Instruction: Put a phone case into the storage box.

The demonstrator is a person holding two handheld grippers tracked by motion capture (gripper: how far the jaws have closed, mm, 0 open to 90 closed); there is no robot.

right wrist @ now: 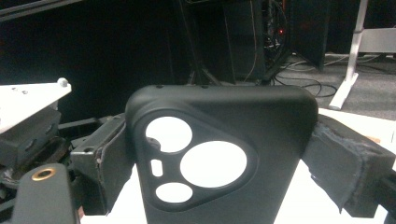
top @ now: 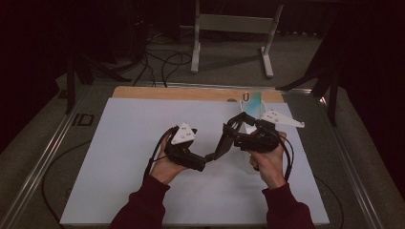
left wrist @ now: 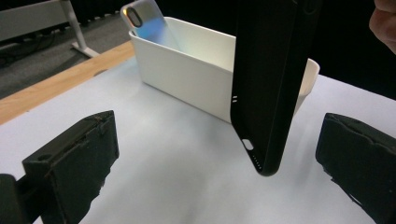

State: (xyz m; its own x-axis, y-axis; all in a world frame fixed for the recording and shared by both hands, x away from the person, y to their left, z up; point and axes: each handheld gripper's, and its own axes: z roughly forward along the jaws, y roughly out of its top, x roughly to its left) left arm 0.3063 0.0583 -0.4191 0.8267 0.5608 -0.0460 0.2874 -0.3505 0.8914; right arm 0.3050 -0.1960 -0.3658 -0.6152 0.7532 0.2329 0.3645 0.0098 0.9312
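Note:
A black phone case [right wrist: 219, 158] with a camera cutout stands upright between the pads [right wrist: 345, 163] of my right gripper [right wrist: 224, 163], which is shut on its two sides. In the high view the case [top: 220, 143] slants down from the right gripper [top: 232, 130] toward the left gripper [top: 209, 160]. My left gripper [left wrist: 217, 172] is open: its jaws stand wide apart, and the case's lower end [left wrist: 271, 84] hangs between them without touching either pad.
A white bin [left wrist: 187, 70] stands behind the case, with a phone [left wrist: 144, 23] with a shiny blue back leaning in its far corner. A white mat [top: 143, 157] covers the table, with a wooden strip [top: 191, 93] at its far edge.

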